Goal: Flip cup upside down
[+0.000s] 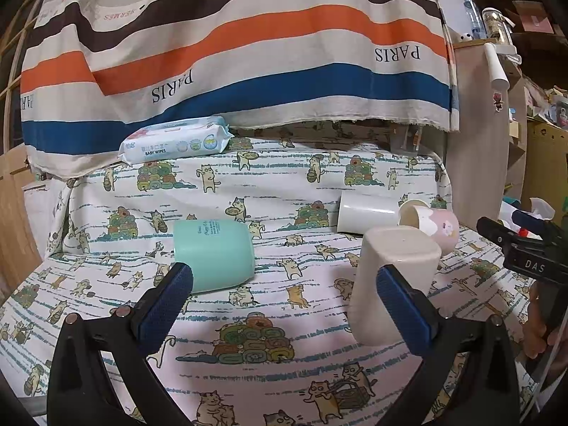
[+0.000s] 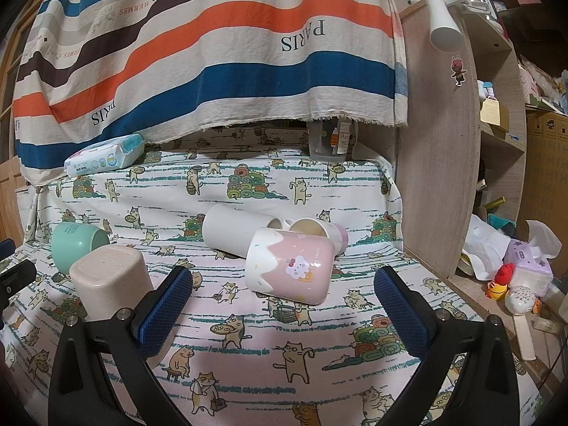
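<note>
Several cups are on a cat-print cloth. A beige cup point(image 1: 390, 284) stands upside down beside my left gripper's right finger; it also shows in the right wrist view point(image 2: 110, 284). A mint cup point(image 1: 213, 255) point(image 2: 76, 245) lies on its side. A white cup point(image 1: 365, 216) point(image 2: 238, 230) lies on its side. A pink-and-white cup point(image 2: 291, 266) point(image 1: 440, 227) stands upside down ahead of my right gripper, with another pink cup point(image 2: 319, 230) lying behind it. My left gripper point(image 1: 284, 294) is open and empty. My right gripper point(image 2: 284, 301) is open and empty.
A baby wipes pack point(image 1: 177, 140) point(image 2: 103, 156) lies at the back left under a hanging striped cloth point(image 1: 230, 42). A wooden shelf panel point(image 2: 436, 142) stands to the right, with toys and tissues point(image 2: 525, 269) on the floor beyond the table edge.
</note>
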Demonstrator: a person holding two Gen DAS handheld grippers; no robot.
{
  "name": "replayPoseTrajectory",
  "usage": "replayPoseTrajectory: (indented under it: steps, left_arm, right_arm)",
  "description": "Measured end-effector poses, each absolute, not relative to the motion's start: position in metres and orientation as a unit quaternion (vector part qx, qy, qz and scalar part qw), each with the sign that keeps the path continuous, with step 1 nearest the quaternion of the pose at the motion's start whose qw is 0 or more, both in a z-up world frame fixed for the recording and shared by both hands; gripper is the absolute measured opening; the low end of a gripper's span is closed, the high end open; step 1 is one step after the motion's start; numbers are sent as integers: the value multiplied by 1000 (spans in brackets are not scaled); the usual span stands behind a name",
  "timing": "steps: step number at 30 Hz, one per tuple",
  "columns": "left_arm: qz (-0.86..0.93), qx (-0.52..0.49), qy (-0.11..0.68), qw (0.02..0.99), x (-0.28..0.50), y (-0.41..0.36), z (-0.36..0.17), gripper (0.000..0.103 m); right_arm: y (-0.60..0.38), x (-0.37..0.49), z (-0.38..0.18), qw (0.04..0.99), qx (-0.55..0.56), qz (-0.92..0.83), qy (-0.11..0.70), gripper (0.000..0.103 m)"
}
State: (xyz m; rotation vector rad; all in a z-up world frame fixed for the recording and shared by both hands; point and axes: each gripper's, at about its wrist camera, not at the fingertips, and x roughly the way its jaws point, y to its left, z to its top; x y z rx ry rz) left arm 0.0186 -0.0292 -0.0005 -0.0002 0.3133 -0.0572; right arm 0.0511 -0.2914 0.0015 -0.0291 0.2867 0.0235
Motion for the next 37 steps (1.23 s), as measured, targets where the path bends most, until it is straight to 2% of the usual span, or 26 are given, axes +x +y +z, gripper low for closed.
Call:
replayPoseTrajectory:
  steps: [37]
  left_arm:
    - [-28, -1, 158, 987, 18, -28, -1, 103]
  right_arm:
    - [-291, 51, 1, 990, -15, 12, 143, 103]
